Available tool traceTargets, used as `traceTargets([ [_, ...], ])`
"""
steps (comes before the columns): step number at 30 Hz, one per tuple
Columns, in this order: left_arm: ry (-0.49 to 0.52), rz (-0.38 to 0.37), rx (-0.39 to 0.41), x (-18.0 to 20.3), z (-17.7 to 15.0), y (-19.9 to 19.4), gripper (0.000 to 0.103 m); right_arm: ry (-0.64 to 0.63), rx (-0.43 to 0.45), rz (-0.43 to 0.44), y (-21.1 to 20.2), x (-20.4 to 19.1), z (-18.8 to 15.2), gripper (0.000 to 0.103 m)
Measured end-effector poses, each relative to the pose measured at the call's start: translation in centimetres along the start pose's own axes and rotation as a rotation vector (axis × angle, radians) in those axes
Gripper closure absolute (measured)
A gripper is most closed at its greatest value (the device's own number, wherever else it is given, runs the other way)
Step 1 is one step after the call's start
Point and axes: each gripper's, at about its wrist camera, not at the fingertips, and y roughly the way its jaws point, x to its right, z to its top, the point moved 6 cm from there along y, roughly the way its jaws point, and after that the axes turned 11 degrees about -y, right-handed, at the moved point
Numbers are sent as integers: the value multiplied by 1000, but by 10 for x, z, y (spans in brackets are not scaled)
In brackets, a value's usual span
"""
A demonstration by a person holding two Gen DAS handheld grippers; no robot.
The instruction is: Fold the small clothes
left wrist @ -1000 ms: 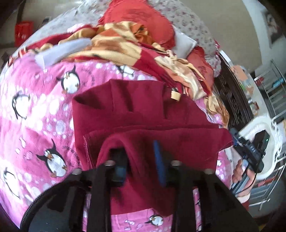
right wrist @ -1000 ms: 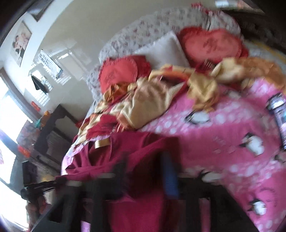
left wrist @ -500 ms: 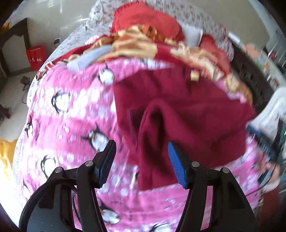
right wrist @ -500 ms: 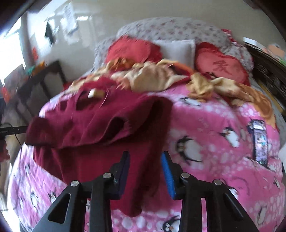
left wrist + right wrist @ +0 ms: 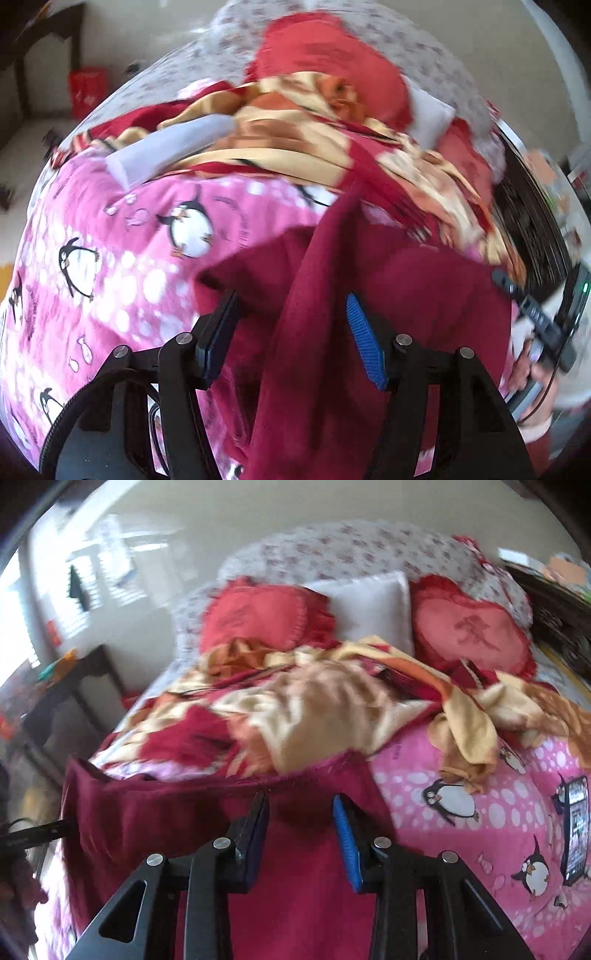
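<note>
- Landmark = dark red garment (image 5: 406,295), lying rumpled on the pink penguin blanket (image 5: 122,266) that covered the bed.
- L gripper (image 5: 291,332): jaws apart, w/ a raised fold of the garment running up between them; pads didn't look pressed on the cloth. Blue pad (image 5: 364,347) on the right finger clear to see, dark pad on the other side.
- In the L view the garment spread from the gripper's fingers out to the right side, one narrow ridge rising toward the gold-and-red bedspread (image 5: 295,147) heaped beyond it.
- R gripper (image 5: 300,830): jaws apart too, hovering over the garment; nothing clamped. Whether fingertips touched the cloth – couldn't tell, pic blurred.
- In the R view the garment (image 5: 177,819) filled the lower left, its far edge stretched roughly straight across, just in front of the bedspread (image 5: 314,709).
- Beyond the garment, past the bedspread: two red heart cushions (image 5: 258,616), (image 5: 476,627) w/ a white pillow (image 5: 373,605) between them, against a floral bolster (image 5: 351,550).
- Right of the garment in the R view: bare penguin blanket (image 5: 461,830), then a phone (image 5: 574,830) lying near the bed's edge.
- Right of the garment in the L view: the other handheld unit (image 5: 543,321), dark, w/ a small green light, partly blurred.
- Left of the garment in the L view: pale grey folded cloth (image 5: 166,147) at the blanket's far edge; red bag (image 5: 86,90) on the floor beyond.
</note>
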Motion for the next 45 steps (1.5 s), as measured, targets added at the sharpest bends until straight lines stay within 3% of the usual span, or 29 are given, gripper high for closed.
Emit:
traceTargets([
  [3,7,6,-2,-6,-2,-8,43,25,26,16,-15,3,-4,69],
  [7,78,35,8,-9,-23,-25,43,-68,69,12,-46,-16,-19,68],
  [9,107,53,1,-13,-39,-29,43,-109,43,-17,-46,-22,-33,68],
  [11,124,77,-2,-16,-49,-28,43,-134,-60,-49,-24,-20,-51,68],
  [15,211,188,20,-24,-73,-30,43,-119,-61,-58,-34,-24,-48,68],
  [20,232,209,8,-40,-103,-32,43,-168,30,111,-68,-85,-36,55],
  [26,211,228,7,-55,-120,-23,43,-271,-19,329,-39,-197,-21,55],
  [30,209,228,27,-56,-122,-24,43,-328,-68,369,2,-257,-10,55],
  [33,219,230,40,-56,-124,-25,43,-369,-132,342,41,-283,-12,55],
  [35,229,230,49,-56,-127,-24,43,-380,-153,332,56,-289,-14,60],
  [39,236,226,54,-53,-127,-23,43,-438,-144,287,65,-298,-16,92],
  [45,241,224,62,-56,-126,-27,43,-476,-133,293,63,-314,-8,98],
])
